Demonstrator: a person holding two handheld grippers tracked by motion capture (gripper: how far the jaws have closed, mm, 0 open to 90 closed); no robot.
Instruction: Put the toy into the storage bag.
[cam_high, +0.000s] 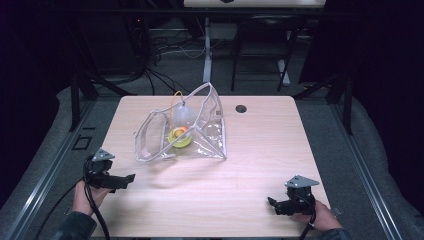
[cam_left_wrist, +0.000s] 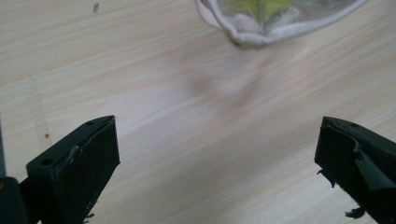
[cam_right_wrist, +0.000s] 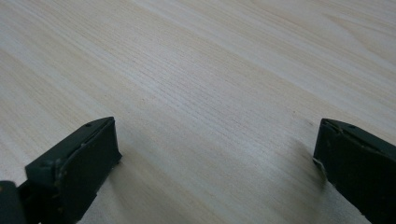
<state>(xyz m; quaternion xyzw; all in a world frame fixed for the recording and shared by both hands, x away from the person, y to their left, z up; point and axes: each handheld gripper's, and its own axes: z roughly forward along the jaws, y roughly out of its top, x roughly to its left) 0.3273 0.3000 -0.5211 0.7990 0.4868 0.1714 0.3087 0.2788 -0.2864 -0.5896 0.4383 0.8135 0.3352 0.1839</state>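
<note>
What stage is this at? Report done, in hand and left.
Done: a yellow-green item and a pale round one sit inside the clear bag, whose mouth gapes. In hand: nothing; the left gripper and right gripper are open, apart from it. Left: probably closing the bag.

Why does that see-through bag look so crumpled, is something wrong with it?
The clear bag lies slumped on the table, its mouth gaping, with a yellow-green item inside. It looks untidy, not damaged. The left gripper sits nearby, open and empty.
</note>
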